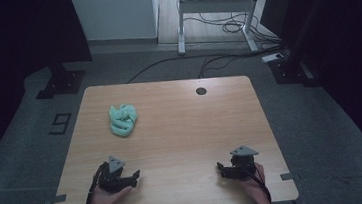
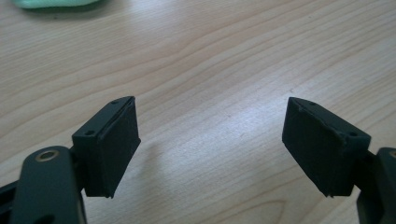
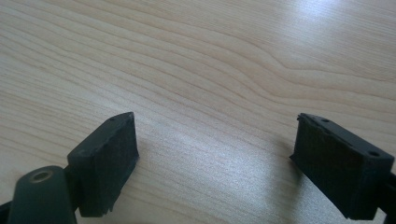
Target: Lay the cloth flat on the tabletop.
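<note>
A crumpled mint-green cloth (image 1: 122, 119) lies on the wooden table (image 1: 186, 126), left of centre toward the far side. Its edge shows at the top left of the left gripper view as a green cloth (image 2: 51, 3). My left gripper (image 1: 135, 177) rests near the table's front left, held by a hand, pointing right. It is open, with bare wood between its pads (image 2: 116, 144). My right gripper (image 1: 220, 168) sits near the front right, pointing left, also open over bare wood, its pads (image 3: 109, 161) wide apart.
A dark round cable hole (image 1: 201, 91) sits near the table's far edge. Beyond the table stand a white desk frame (image 1: 215, 8) and loose cables (image 1: 232, 26) on the floor. A dark stand base (image 1: 60, 82) is at the far left.
</note>
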{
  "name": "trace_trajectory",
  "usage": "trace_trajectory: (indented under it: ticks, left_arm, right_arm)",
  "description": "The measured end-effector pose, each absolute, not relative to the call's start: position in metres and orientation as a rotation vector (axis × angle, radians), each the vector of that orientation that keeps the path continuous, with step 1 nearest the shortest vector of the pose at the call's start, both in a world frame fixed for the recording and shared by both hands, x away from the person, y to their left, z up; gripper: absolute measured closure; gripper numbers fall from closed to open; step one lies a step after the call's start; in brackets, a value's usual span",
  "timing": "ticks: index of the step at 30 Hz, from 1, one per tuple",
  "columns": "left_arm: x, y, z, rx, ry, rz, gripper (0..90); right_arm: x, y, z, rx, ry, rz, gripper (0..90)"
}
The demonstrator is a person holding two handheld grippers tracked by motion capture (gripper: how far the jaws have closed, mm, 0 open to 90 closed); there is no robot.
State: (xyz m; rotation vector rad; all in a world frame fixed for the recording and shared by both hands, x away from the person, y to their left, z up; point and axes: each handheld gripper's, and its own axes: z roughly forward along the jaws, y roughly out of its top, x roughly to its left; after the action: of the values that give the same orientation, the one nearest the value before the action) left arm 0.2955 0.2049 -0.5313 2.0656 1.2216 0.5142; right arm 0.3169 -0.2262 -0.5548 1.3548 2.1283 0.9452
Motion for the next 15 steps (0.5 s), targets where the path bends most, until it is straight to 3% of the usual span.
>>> trace_trajectory:
  ticks: [15]
  left_arm:
    - [0.299,0.202,-0.522,2.045,1.198,0.513,19.9]
  right_arm:
    - [0.316,-0.226,-0.555,1.35,2.131,0.946,14.5]
